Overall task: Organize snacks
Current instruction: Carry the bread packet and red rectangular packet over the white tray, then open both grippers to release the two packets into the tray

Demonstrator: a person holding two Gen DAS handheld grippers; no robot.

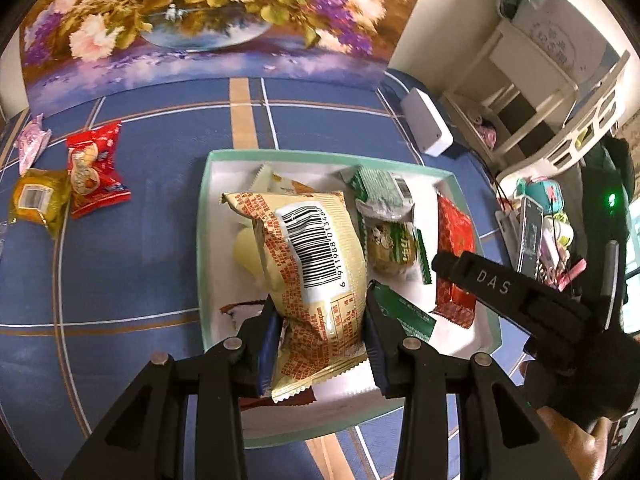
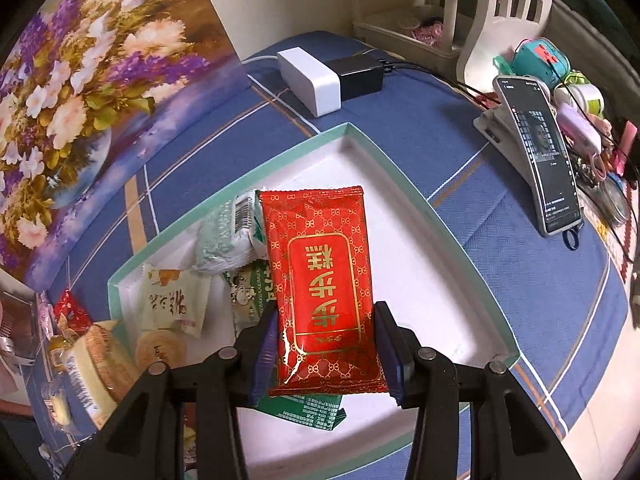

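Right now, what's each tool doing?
Left tool shut on cream snack packet. Right tool shut on red packet. Both above white tray. Nothing blocking.

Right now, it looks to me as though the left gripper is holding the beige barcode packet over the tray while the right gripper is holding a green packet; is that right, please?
Not quite: the right gripper holds a red packet with gold lettering, not a green one, as the right wrist view shows. The rest stands: the left gripper holds the beige barcode packet over the tray.

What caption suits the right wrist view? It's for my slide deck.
Right gripper shut on a red snack packet above the mint-rimmed tray.
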